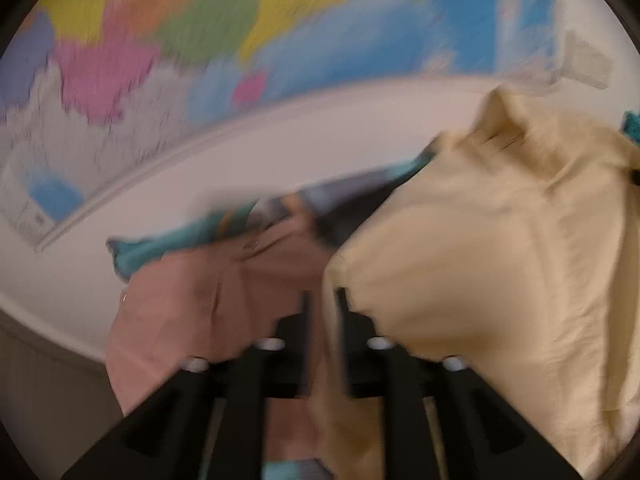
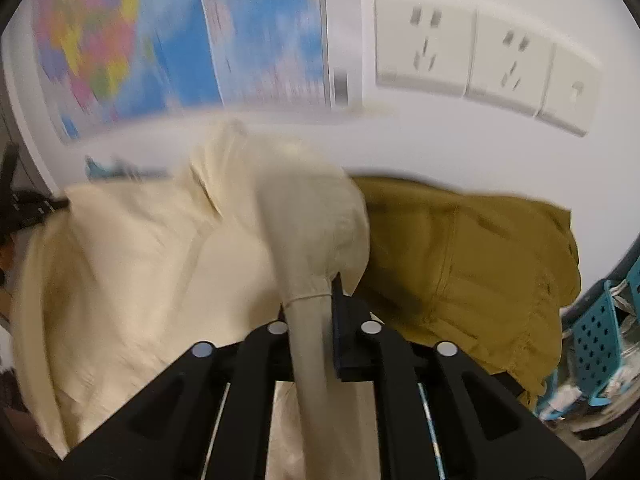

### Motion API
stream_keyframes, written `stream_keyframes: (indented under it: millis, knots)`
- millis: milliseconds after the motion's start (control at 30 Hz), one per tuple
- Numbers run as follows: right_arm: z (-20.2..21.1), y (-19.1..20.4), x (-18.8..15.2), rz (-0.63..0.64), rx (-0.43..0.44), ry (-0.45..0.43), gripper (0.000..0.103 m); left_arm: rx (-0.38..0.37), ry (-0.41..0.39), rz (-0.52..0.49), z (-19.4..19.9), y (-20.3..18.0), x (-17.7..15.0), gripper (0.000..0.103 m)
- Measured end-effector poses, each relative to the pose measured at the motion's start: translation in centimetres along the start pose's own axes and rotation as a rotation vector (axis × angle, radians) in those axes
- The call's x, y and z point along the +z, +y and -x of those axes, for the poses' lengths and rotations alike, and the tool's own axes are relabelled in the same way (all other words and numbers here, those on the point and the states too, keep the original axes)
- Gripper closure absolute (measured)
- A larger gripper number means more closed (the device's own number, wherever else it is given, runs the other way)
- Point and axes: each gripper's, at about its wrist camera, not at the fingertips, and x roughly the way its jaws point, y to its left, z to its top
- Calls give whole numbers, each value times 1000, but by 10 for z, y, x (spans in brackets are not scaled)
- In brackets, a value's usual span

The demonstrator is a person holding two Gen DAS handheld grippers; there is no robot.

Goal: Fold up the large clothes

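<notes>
My left gripper (image 1: 322, 300) and right gripper (image 2: 310, 300) each clamp the cream cotton garment (image 2: 140, 248), below the colourful wall map (image 1: 200, 40)

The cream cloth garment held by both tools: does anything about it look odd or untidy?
The cream cloth garment is bunched and wrinkled, not flat, gathered into a narrow twist where the right tool grips it. The left tool pinches another edge. The mustard-yellow garment behind lies crumpled too.
</notes>
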Motion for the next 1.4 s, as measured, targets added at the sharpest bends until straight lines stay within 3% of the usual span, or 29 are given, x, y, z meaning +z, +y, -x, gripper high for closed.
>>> stream_keyframes:
  millis: [33,100,167,233,300,333,400,467,533,567,600,667,733,867,933,967,1000,1033,1067,1167,1267,1333,1367,1400]
  knots:
    - [-8,-3,-5,-24,-15,16,78,104,53,0,-23,4,-9,38]
    - [-7,-14,-16,-70,27,18,41,139,105,-23,-45,3,-25,36]
    - [10,-21,-30,-99,47,-11,32,144,65,-9,-41,2,-38,36]
    - [36,-26,-50,-89,56,-34,28,95,1,14,-18,3,-48,36]
    - [59,-32,-75,-102,75,-48,15,11,-67,30,9,5,-57,29]
    - [68,-35,-91,-116,121,-40,15,-74,-111,29,28,2,-67,21]
    - [81,-36,-123,-129,181,1,14,-153,-149,-1,53,-13,-83,17]
    - [89,-30,-151,-112,180,39,13,-205,-158,-35,72,-33,-92,15]
    - [90,-26,-179,-110,171,89,13,-302,-149,-66,81,-58,-109,13]
    - [90,-26,-191,-114,162,118,22,-327,-139,-84,83,-71,-116,13]
    - [89,-27,-202,-122,177,139,58,-345,-125,-103,85,-86,-122,13]
    - [94,-33,-209,-148,200,144,94,-367,-103,-139,85,-108,-131,13]
    - [109,-40,-198,-117,123,104,99,-373,-61,-167,82,-127,-137,13]
    - [157,-72,-164,-119,-65,-38,99,-302,2,-224,73,-153,-148,16]
    - [166,-92,-148,-151,-95,-85,97,-262,27,-205,65,-153,-148,40]
    - [161,-100,-145,-166,-95,-82,93,-256,36,-179,61,-146,-148,56]
    - [154,-106,-145,-173,-111,-66,90,-258,42,-141,56,-138,-147,73]
    - [143,-108,-145,-169,-138,-45,88,-269,48,-108,53,-130,-147,82]
    - [126,-111,-146,-152,-215,-10,82,-269,53,-76,51,-121,-147,94]
    - [93,-121,-160,-195,-245,51,80,-281,32,17,56,-85,-143,99]
    - [87,-122,-168,-239,-224,48,74,-226,-1,155,71,-28,-143,99]
    - [102,-112,-168,-218,-267,-3,59,-123,-6,280,80,20,-143,99]
    - [110,-107,-167,-213,-269,-30,48,-40,-5,301,83,35,-142,95]
    - [120,-100,-167,-209,-270,-66,42,88,6,313,83,51,-143,83]
